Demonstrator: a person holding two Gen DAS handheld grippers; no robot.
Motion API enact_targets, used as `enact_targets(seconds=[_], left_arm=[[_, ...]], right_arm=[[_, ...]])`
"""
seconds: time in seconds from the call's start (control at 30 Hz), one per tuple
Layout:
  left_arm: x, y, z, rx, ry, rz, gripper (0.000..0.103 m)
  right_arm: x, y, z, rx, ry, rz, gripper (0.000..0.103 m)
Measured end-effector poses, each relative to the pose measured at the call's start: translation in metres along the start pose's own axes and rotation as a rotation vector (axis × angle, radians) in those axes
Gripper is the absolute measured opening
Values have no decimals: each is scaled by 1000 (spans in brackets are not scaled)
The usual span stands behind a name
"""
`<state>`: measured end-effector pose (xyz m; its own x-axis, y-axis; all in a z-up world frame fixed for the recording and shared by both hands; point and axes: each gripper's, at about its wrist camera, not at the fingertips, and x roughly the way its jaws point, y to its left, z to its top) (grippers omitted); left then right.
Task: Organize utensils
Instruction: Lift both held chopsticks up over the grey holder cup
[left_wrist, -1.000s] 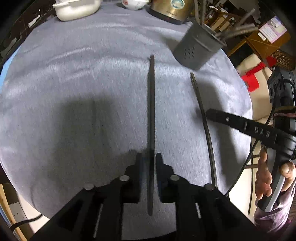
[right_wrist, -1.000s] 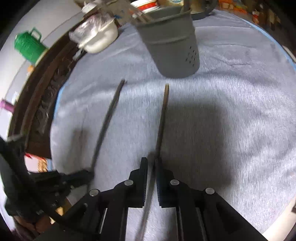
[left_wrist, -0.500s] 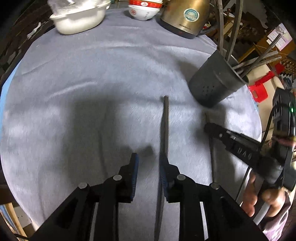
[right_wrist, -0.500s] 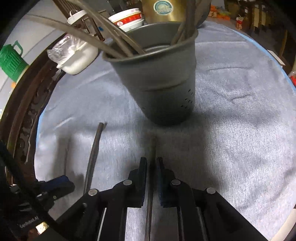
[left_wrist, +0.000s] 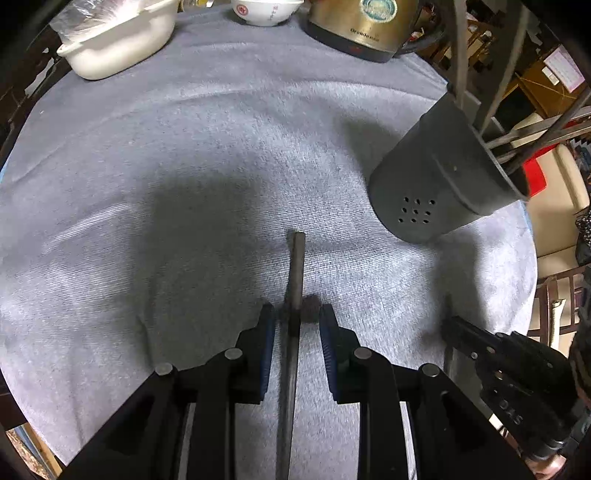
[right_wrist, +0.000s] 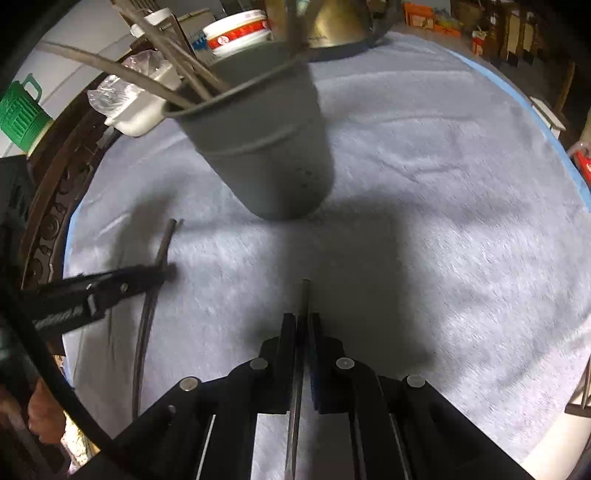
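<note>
A grey perforated utensil holder stands on the grey cloth with several dark chopsticks in it; it also shows in the right wrist view. My left gripper is open, its jaws on either side of a dark chopstick lying on the cloth, pads apart from it. My right gripper is shut on another chopstick whose tip points toward the holder. The left gripper and its chopstick show at the left of the right wrist view.
A white dish, a white bowl and a brass kettle stand at the far edge of the round table. A green jug is off the table to the left.
My left gripper let go of its chopstick, opened, and moved forward along it. My right gripper, still shut on its chopstick, pulled back from the holder.
</note>
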<state>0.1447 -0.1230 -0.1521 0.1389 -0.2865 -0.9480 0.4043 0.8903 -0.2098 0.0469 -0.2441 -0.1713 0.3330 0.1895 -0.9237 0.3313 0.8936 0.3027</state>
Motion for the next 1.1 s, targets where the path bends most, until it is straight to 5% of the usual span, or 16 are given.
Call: enact_targets(seconds=[0.17,0.27,0.43,1.1], left_arm=[[-2,2,3,-12,-17,-8,24],[-5,6,1,-4,-31,9,7],[-22,11,-3,-17,-83,4,6],[-203,-8,-47,45,-499,-74,6]], right_arm=[[0,1,3,-16,-18,-26,10],[1,7,4,-45,-38,-39,10],[-4,10,3,-40,-59,20,6],[-160,37,-9,-81,-519,205,6]])
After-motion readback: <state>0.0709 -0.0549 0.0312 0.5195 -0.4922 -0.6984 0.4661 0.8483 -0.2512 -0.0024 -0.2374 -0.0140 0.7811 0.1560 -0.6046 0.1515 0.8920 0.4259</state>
